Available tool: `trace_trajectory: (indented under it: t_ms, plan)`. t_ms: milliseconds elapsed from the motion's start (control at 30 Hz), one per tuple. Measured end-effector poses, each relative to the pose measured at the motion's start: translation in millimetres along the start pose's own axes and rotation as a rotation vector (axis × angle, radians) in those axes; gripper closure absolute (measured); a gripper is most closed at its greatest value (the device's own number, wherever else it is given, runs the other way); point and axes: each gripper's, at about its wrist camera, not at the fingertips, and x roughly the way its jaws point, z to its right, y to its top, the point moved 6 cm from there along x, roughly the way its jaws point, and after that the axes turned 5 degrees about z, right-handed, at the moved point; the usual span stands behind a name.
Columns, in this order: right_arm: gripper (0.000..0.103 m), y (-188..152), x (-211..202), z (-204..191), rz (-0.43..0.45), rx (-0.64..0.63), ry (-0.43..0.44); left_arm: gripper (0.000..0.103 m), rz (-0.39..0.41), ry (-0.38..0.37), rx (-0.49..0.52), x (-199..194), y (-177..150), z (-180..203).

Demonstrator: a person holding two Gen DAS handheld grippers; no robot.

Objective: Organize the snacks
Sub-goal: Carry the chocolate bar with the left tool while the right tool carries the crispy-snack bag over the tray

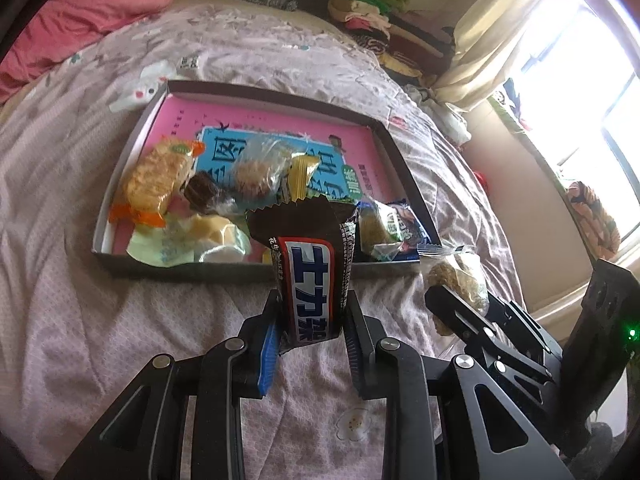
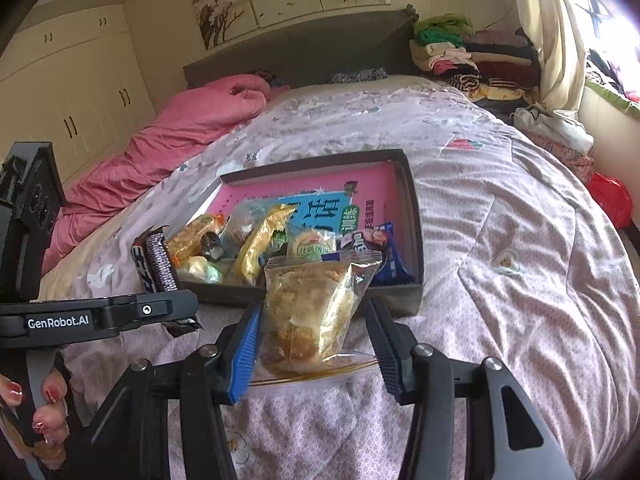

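My left gripper (image 1: 314, 320) is shut on a brown chocolate bar (image 1: 310, 264) with white and blue lettering, held upright just in front of the dark shallow box (image 1: 276, 94). The bar also shows in the right wrist view (image 2: 154, 266), with the left gripper (image 2: 176, 308) below it. My right gripper (image 2: 312, 332) is shut on a clear bag of puffed snack (image 2: 310, 308), held before the box's near wall (image 2: 224, 294); the bag shows in the left wrist view (image 1: 458, 276) too. The box has a pink lining and holds several wrapped snacks.
The box lies on a bed with a pale lilac quilt (image 2: 500, 280). A pink duvet (image 2: 168, 140) is bunched at the far left. Folded clothes (image 2: 460, 52) are stacked by the headboard. A curtain and window (image 1: 560, 80) are on the right.
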Motion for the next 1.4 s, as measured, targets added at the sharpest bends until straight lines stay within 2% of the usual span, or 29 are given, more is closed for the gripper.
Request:
trace_trajectory:
  t_ms: [333,533,800,1000,1400]
  plan:
    - [0.051,14.7,-4.8,5.7,0.043,-0.003,-0.043,0.074,0.061,0.023,0.01,-16.0,15.2,-9.7]
    - [0.051,24.9,-6.8,9.2,0.067,0.001,-0.054,0.074,0.111,0.075,-0.012,-29.0,30.5,-34.0]
    - [0.051,41.3,-3.1,15.6,0.101,-0.001,-0.074,0.074,0.133,0.121,-0.062,-29.9,48.4,-68.0]
    - [0.051,50.4,7.4,24.4,0.105,0.013,-0.083,0.074,0.121,0.137,-0.018,-12.7,56.2,-57.6]
    - [0.051,54.9,33.0,32.9,0.09,0.021,-0.081,0.074,0.032,0.16,0.096,34.6,57.0,-29.2]
